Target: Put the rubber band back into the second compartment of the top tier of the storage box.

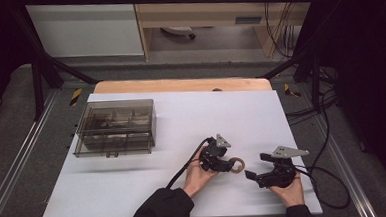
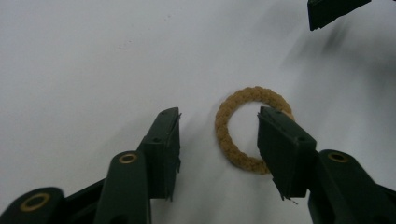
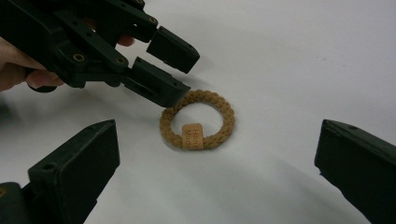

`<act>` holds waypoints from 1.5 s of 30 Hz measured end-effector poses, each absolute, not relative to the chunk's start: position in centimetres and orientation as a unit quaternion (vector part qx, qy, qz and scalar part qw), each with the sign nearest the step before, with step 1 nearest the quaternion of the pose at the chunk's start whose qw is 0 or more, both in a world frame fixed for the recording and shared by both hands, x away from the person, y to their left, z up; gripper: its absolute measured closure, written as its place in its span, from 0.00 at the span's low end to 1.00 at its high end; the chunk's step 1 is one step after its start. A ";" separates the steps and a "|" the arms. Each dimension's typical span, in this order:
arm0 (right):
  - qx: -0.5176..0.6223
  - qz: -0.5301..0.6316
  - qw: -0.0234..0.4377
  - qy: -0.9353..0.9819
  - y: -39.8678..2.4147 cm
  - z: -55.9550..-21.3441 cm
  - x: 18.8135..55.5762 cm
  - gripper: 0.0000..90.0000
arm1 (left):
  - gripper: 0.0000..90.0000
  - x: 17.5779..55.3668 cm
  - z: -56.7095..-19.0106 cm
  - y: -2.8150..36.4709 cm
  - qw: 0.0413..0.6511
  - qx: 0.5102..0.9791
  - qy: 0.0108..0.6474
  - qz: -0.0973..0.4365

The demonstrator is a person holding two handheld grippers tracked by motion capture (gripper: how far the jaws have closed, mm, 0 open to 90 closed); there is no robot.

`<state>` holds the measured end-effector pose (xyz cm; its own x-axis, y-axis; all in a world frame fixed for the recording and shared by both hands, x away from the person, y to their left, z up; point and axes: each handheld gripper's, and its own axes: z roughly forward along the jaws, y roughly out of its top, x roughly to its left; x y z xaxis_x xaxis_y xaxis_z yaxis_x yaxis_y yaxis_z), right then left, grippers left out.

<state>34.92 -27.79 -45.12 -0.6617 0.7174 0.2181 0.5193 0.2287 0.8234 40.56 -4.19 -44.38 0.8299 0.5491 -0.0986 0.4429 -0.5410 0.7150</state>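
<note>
A tan braided ring (image 1: 243,165) with a small label lies flat on the white table (image 1: 135,191), right of centre near the front. My left gripper (image 1: 230,163) is open just above it. In the left gripper view, one jaw covers the ring's (image 2: 224,126) right side and the other stands apart to its left, so the left gripper (image 2: 219,114) straddles one side of it. In the right gripper view, the ring (image 3: 191,135) lies ahead between the wide-open jaws of my right gripper (image 3: 215,128), and the left gripper (image 3: 184,74) reaches in from the upper left, its lower jaw at the ring's rim. The right gripper (image 1: 255,166) holds nothing.
A smoky transparent organiser box (image 1: 115,127) with compartments stands at the table's back left. Cables trail from both grippers, off the right edge (image 1: 330,181). A wooden strip (image 1: 179,84) runs along the table's far edge.
</note>
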 end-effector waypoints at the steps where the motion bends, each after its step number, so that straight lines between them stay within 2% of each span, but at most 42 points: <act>1: 0.398 0.477 0.104 0.777 -27.8 -45.1 34.9 0.01 | 0.58 40.6 -44.4 -4.2 0.386 0.875 0.283 0.069; 11: 0.398 0.477 0.104 0.777 -27.8 -45.1 34.9 0.01 | 0.78 40.2 -44.6 -4.8 0.378 0.880 0.278 0.077; 19: 0.397 0.478 0.104 0.777 -27.8 -45.1 34.9 0.01 | 0.87 40.0 -44.8 -5.2 0.372 0.881 0.278 0.084; 27: 0.398 0.477 0.104 0.777 -27.8 -45.1 34.9 0.01 | 0.92 40.0 -44.9 -5.4 0.369 0.881 0.282 0.088; 45: 0.397 0.476 0.105 0.778 -27.8 -45.1 34.9 0.01 | 0.95 40.1 -44.8 -5.5 0.366 0.880 0.289 0.087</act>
